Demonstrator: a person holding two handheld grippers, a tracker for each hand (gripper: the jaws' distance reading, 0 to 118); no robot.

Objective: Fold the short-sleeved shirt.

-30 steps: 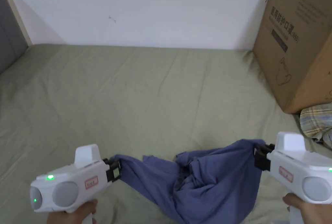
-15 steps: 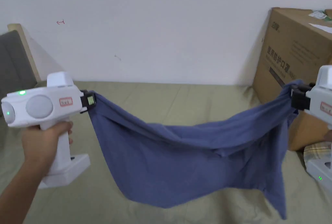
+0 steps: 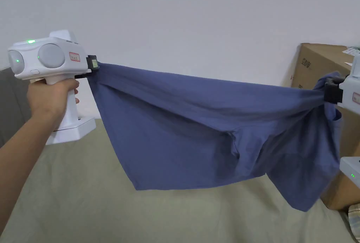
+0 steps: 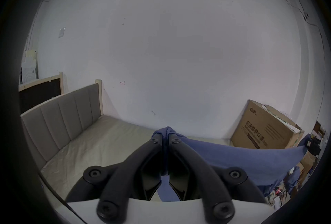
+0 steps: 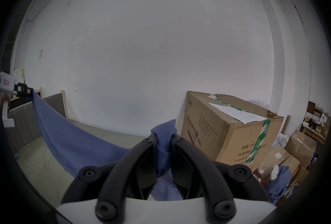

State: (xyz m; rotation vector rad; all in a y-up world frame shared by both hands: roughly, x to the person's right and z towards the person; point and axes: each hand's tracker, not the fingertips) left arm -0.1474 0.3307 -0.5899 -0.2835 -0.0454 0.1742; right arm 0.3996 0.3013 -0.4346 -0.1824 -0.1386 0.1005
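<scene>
Overhead, blue shirt (image 3: 197, 141) stretched between both, left gripper (image 3: 94, 65) clamped on one end, right gripper (image 3: 328, 90) clamped on the other

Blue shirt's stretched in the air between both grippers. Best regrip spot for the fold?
Probably the shirt's low hanging corner on the right, approached from below: it dangles free above the bed. Left gripper and right gripper already pinch the top edge.
</scene>
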